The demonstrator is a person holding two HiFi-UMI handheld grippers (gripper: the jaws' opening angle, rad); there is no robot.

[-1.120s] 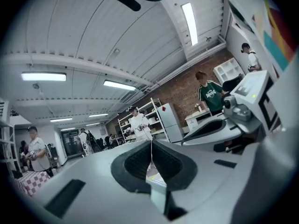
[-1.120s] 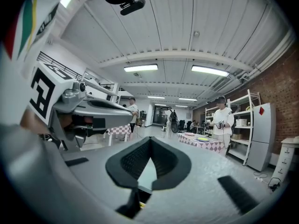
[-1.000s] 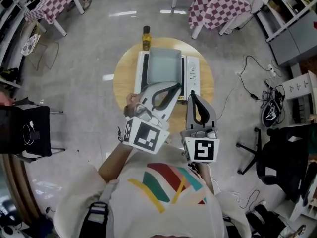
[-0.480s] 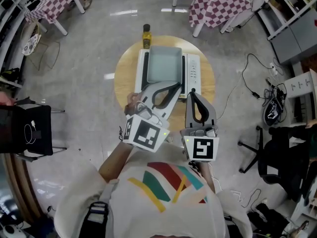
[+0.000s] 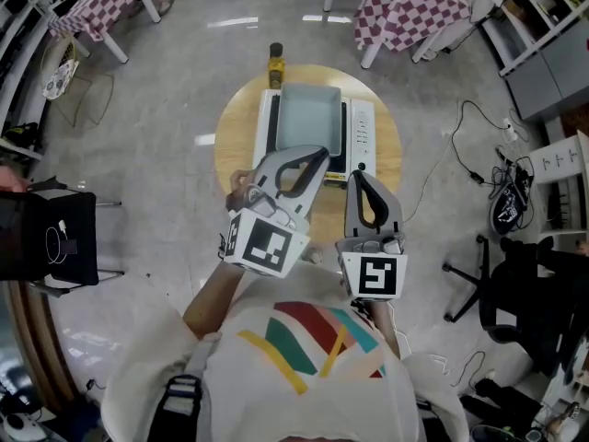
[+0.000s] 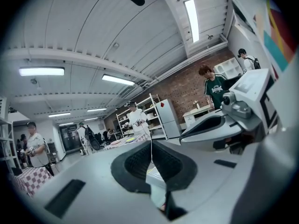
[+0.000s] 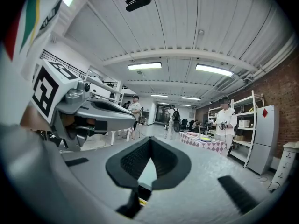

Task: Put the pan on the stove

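The round wooden counter (image 5: 385,159) carries a flat white stove (image 5: 363,129). The grey rectangular metal pan (image 5: 310,118) sits on it, so placement looks complete. Left claw (image 5: 315,154) and right claw (image 5: 355,174) are clenched, empty, held clear above the near edge.

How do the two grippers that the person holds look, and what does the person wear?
Both the left gripper and the right gripper have light grey shells with black ribbed pads. Each carries a white cube with black square markers. The person wears a white T-shirt with coloured stripes.
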